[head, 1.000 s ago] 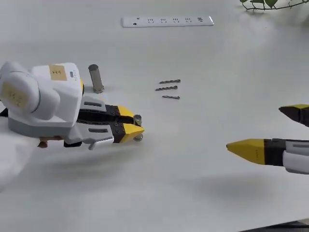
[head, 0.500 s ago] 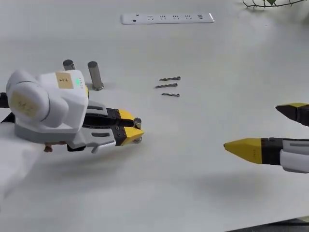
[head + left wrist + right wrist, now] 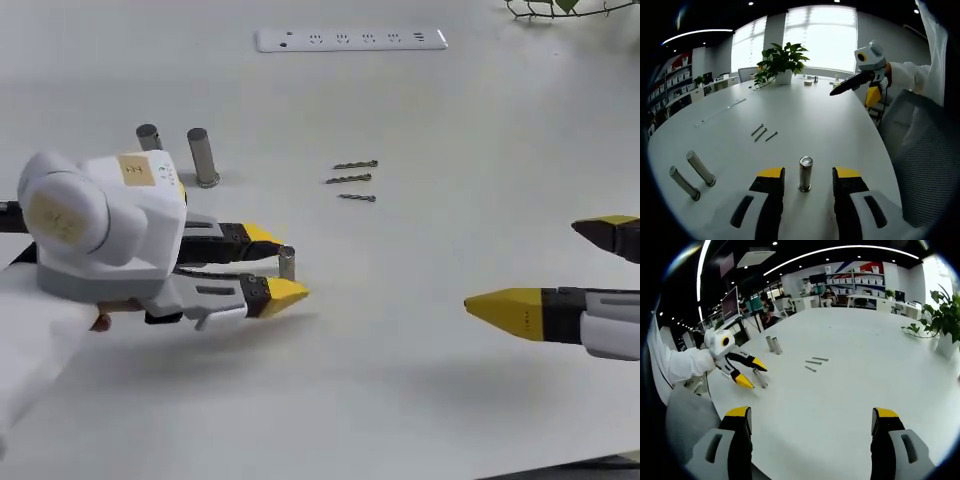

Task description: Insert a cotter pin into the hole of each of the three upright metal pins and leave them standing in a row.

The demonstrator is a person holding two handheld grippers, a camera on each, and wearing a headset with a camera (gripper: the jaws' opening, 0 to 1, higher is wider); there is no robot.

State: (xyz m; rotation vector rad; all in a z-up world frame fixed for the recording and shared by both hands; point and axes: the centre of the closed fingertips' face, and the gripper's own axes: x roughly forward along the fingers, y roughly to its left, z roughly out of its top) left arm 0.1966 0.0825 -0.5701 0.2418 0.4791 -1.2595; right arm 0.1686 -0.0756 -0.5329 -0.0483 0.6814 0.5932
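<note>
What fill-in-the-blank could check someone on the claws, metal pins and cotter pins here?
The left claw, not shut, stands ____ around one upright metal pin.
____ cotter pins lie flat on the table.
The right claw is open and holds ____.
Missing: open; three; nothing.

Legible text, numbers, brands: none can be read
1. tan sticker [image 3: 137, 170], on top of the white housing of the left gripper [image 3: 280, 264], head view: a few faint dark marks, too small to read
2. tan patch [image 3: 55, 215], on the rounded end of the same housing: print blurred
3. white power strip [image 3: 350, 40], head view: dark socket marks, any lettering too small to resolve
4. red and blue wall graphic [image 3: 867, 266], right gripper view: coloured shapes, no words discernible
</note>
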